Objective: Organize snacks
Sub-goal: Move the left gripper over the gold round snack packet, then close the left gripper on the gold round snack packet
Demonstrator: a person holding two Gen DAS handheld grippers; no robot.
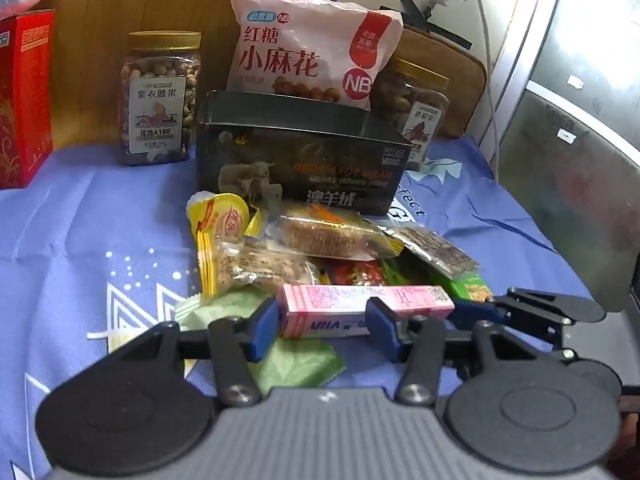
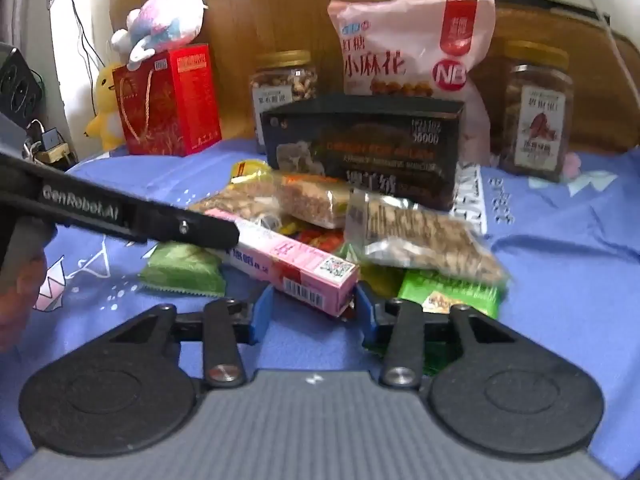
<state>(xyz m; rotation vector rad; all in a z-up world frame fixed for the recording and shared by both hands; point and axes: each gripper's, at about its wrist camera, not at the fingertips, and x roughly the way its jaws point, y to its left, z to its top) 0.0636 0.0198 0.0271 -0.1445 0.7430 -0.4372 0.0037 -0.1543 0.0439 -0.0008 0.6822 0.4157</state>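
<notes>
A pile of wrapped snack bars (image 1: 320, 248) lies on the blue cloth before an open dark box (image 1: 304, 160). A long pink box (image 1: 360, 310) lies at the pile's near edge. My left gripper (image 1: 326, 330) is open with its blue pads either side of the pink box's left part. My right gripper (image 2: 314, 314) is open, its blue pads either side of the pink box's (image 2: 296, 266) near end. The left gripper's arm (image 2: 120, 212) crosses the right wrist view over the box's far end. The right gripper (image 1: 532, 316) shows in the left view.
Behind the dark box (image 2: 360, 148) stand a pink snack bag (image 1: 308, 48), two nut jars (image 1: 160, 96) (image 2: 536, 112) and a red gift box (image 2: 168, 100) with plush toys (image 2: 160, 20). Green packets (image 2: 184, 268) lie beside the pile. A cabinet (image 1: 568, 100) stands at the right.
</notes>
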